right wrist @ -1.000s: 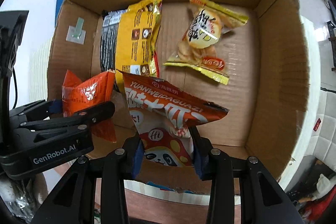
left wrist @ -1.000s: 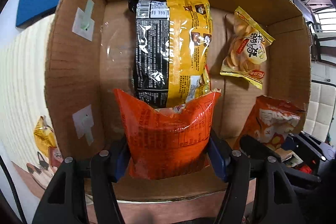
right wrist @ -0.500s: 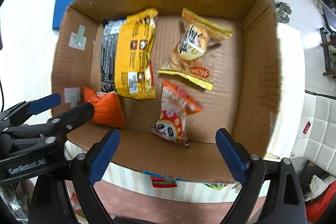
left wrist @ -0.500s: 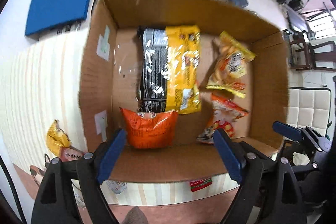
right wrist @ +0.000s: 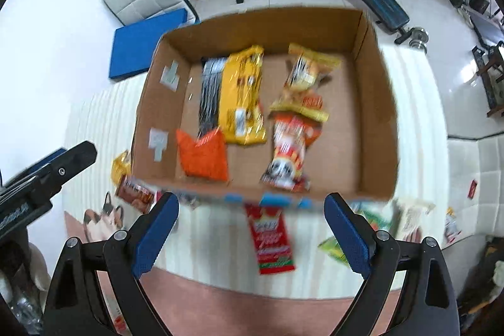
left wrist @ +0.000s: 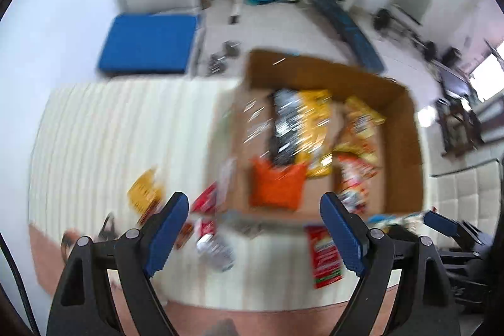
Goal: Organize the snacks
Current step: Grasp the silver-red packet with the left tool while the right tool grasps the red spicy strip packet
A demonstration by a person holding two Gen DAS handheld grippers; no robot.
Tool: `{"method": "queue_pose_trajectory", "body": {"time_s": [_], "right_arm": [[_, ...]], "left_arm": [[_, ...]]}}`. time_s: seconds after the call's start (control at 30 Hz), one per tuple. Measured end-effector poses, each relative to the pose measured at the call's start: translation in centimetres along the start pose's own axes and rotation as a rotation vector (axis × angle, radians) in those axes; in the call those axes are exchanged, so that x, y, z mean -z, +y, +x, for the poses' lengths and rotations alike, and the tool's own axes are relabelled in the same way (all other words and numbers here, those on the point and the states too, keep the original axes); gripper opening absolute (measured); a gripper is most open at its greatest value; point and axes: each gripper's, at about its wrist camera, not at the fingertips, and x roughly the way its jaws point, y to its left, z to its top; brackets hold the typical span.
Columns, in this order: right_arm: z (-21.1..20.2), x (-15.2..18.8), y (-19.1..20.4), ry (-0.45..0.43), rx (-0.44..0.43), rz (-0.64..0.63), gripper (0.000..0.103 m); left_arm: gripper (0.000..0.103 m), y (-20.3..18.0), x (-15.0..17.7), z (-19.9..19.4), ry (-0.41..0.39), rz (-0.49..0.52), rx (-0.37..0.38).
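A cardboard box stands on a striped cream mat. Inside lie an orange bag, a black-and-yellow bag, a yellow snack bag and a red-white panda bag. My left gripper is open and empty, high above the mat left of the box. My right gripper is open and empty above the box's near edge. Both views are blurred.
Loose snacks lie on the mat in front of the box: a red packet, a yellow bag, a green packet. A blue pad and gym gear stand beyond. The left gripper shows in the right wrist view.
Both grippers opened and let go of the orange bag and the panda bag inside the box, then rose and pulled back. The left view has swung left.
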Motion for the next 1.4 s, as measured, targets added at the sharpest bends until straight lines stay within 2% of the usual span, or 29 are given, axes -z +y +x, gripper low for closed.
{"method": "queue_pose_trajectory", "body": {"time_s": [0.03,0.1,0.27,0.37,0.5,0.7,0.73,0.77,0.8,0.93,1.0,1.13,1.27,1.33,1.4], "right_arm": [[0.7,1.2,0.0,0.012,-0.012,0.010,0.096],[2.1,2.8,-0.1,0.037,-0.027,0.027,0.096],[7.6,5.9,-1.0,0.148,-0.034,0.080,0.096],[10.0,6.9,-1.7,0.185,-0.020,0.100,0.096],[11.6,7.9,-2.5,0.198,0.013,0.118,0.096],[12.7,8.2,-3.1,0.198,0.057,0.129,0.096],[13.0,8.1,-3.2,0.201,0.064,0.131,0.096],[13.4,8.1,-3.3,0.206,0.069,0.132,0.096],[13.8,7.7,-3.1,0.209,0.072,0.132,0.096],[15.2,7.3,-3.0,0.220,0.093,0.124,0.096],[16.0,7.2,-2.9,0.233,0.106,0.113,0.096],[17.9,7.1,-2.4,0.256,0.145,0.077,0.095],[19.1,7.5,-1.3,0.259,0.212,0.021,0.083],[19.2,8.0,-0.5,0.240,0.279,-0.034,0.070],[19.0,8.9,0.3,0.222,0.281,-0.061,0.055]], "left_arm": [[0.085,1.0,0.8,0.6,0.012,-0.017,-0.009],[0.085,3.4,2.9,2.9,0.088,-0.073,-0.021],[0.085,7.8,6.0,9.2,0.268,-0.228,0.072],[0.085,8.9,7.0,12.8,0.343,-0.285,0.099],[0.085,8.7,7.3,16.4,0.409,-0.310,0.133],[0.085,7.7,6.8,19.4,0.433,-0.295,0.108],[0.083,7.6,6.7,19.6,0.431,-0.287,0.102],[0.065,7.5,6.8,19.8,0.424,-0.278,0.088],[0.059,7.3,6.9,19.9,0.428,-0.266,0.070],[0.052,6.7,7.7,18.8,0.375,-0.231,0.048],[0.045,6.5,8.2,18.1,0.362,-0.227,0.049],[0.045,6.4,9.6,16.9,0.359,-0.221,0.060],[0.045,6.1,11.5,16.0,0.353,-0.207,0.038],[0.045,5.6,12.6,15.6,0.355,-0.201,0.041],[0.045,4.9,13.7,15.1,0.351,-0.193,0.039]]}}
